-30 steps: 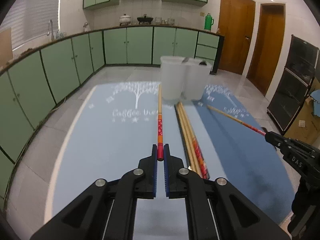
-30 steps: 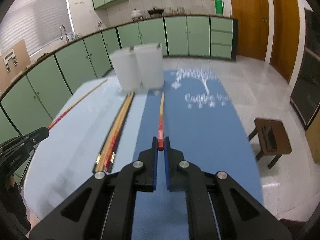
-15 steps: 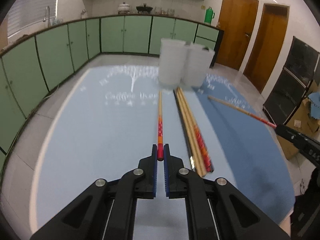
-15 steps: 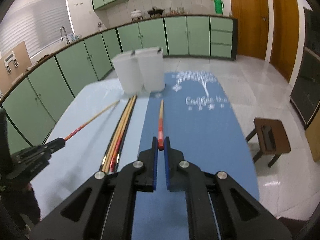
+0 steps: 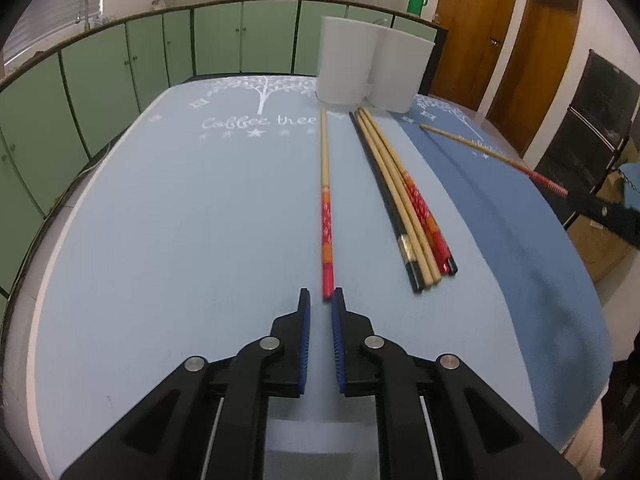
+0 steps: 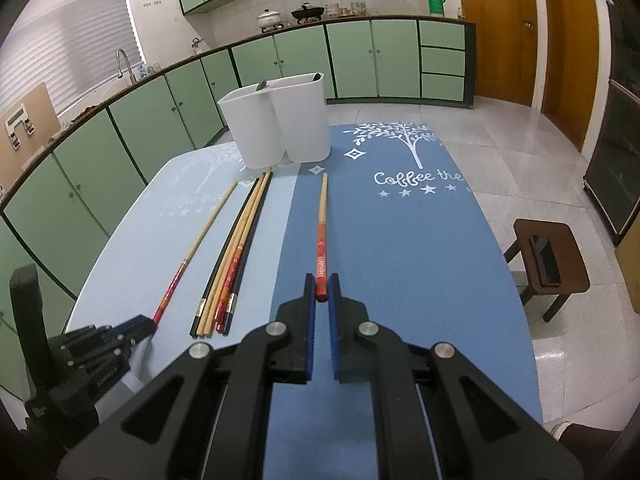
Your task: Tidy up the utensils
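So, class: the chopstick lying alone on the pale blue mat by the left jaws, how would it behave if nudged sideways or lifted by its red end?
The chopstick looks thin, straight and wooden: probably stiff and light. Nudged sideways, it may roll or skid across the smooth mat. Lifted by its red end, it would likely droop and pivot.

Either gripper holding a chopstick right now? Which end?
Right gripper clamps a chopstick by its red end. Left gripper has just opened; its chopstick lies loose.
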A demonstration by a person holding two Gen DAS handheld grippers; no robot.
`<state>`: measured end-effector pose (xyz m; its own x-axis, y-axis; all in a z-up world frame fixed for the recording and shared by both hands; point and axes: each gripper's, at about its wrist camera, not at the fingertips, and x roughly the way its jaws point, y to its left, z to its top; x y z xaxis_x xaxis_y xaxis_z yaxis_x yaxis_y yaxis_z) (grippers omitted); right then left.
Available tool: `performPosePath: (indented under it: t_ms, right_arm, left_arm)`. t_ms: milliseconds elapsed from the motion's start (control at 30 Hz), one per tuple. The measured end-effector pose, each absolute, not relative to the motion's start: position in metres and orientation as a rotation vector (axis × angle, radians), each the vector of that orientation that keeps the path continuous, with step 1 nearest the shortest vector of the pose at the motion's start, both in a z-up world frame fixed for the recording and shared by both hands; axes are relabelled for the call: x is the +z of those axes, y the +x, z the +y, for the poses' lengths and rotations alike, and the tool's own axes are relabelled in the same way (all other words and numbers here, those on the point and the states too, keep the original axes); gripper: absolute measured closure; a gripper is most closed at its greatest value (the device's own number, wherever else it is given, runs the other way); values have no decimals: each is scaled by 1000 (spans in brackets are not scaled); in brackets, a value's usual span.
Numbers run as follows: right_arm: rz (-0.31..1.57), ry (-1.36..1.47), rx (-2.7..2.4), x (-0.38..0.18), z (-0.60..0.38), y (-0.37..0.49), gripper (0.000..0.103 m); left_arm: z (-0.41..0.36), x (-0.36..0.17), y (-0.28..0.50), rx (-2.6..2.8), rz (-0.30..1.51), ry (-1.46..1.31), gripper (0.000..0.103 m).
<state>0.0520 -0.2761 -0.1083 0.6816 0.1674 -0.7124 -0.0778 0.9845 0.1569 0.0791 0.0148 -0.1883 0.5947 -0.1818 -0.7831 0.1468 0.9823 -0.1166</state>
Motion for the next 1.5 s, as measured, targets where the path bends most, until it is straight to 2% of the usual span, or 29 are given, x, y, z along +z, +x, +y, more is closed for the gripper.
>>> performPosePath:
  t_ms: [233,600,700,767,967,1200,1500]
  right_arm:
    - [816,117,139,-110,-275,53,98]
    - [821,127,136,-115,-277,54,98]
    - [816,129,137,-113,-278,54,98]
    - [816,130,138,-114,-279,54,98]
    - [815,128,141,-114,-278,53,98]
    - [758,110,139,-93,-280,51,98]
    - [652,71,158,-39,-280,61,98]
  left_arm:
    - [11,-188,78,-194,904,-31,85]
    - [5,-191,79,-188,889,-20,85]
    - [4,-192,80,-177,885,-15,88]
    - [3,-192,80,-173,883,-6,97]
    - [3,-187,80,-165,881,-1,97]
    - [7,-133,72,-163,812,20,97]
    - [7,-52,76,-196,640,17,97]
